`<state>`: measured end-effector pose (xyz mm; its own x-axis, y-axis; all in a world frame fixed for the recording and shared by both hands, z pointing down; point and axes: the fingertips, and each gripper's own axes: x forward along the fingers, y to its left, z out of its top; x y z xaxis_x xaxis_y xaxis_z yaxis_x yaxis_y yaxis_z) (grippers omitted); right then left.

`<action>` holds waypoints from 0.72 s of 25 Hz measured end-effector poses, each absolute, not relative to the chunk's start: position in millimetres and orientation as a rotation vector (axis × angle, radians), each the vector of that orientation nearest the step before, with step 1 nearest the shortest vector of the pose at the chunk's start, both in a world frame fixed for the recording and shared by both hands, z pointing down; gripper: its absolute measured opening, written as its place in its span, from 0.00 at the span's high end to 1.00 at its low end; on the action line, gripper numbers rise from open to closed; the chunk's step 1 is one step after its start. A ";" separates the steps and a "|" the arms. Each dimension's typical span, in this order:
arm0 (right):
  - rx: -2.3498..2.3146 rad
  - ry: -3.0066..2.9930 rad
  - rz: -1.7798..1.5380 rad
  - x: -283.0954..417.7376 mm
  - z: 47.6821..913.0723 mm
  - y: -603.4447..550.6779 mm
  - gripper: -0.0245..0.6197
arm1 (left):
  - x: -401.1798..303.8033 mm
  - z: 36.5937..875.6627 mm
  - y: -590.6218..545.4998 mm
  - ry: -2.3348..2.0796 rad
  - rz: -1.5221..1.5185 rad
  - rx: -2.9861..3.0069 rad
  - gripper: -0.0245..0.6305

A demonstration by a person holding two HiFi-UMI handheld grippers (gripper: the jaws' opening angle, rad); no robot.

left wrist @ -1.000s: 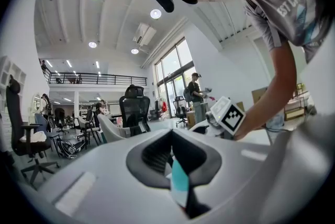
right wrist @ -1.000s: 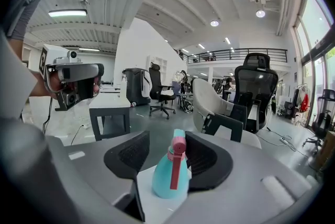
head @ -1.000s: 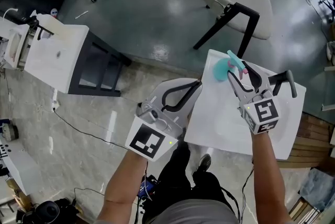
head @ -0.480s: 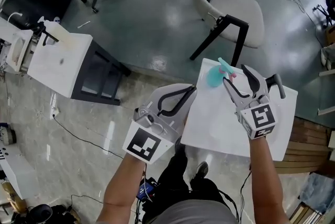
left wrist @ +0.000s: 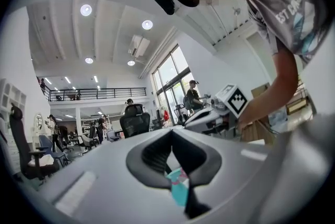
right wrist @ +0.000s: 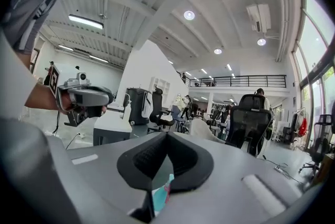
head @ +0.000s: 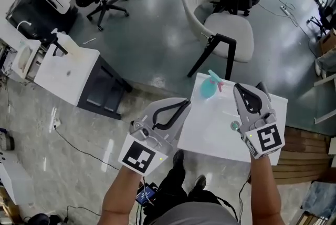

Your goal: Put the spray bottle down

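The right gripper (head: 248,88) has lifted off the teal, pink-trimmed spray bottle (head: 209,87), which rests on the table (head: 210,129). Both it and the left gripper (head: 185,102) are closed and empty.

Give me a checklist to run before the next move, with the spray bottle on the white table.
1. Spray bottle rests on the white table: ok, near its far left corner.
2. Right gripper free of the bottle: ok, jaws together with nothing between them.
3. Left gripper empty: ok, jaws together.
4. Both grippers apart from the bottle: ok, neither touches it.
5. Bottle standing upright: cannot tell from above.
6. Bottle safely in from the table edge: cannot tell, it sits close to the corner.
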<state>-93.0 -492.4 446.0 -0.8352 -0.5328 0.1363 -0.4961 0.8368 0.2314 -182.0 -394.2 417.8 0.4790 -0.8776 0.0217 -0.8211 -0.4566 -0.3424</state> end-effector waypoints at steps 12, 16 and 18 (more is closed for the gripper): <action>0.681 -2.842 -0.424 -24.7 351.0 -402.1 0.96 | -117.5 339.8 -326.7 1.386 -0.291 -2.376 0.96; 0.640 -2.845 -0.433 -1.3 332.6 -369.0 0.96 | -93.8 321.1 -303.2 1.359 -0.282 -2.356 0.96; 0.636 -2.847 -0.435 11.6 324.4 -353.5 0.96 | -82.7 315.0 -291.1 1.349 -0.283 -2.349 0.96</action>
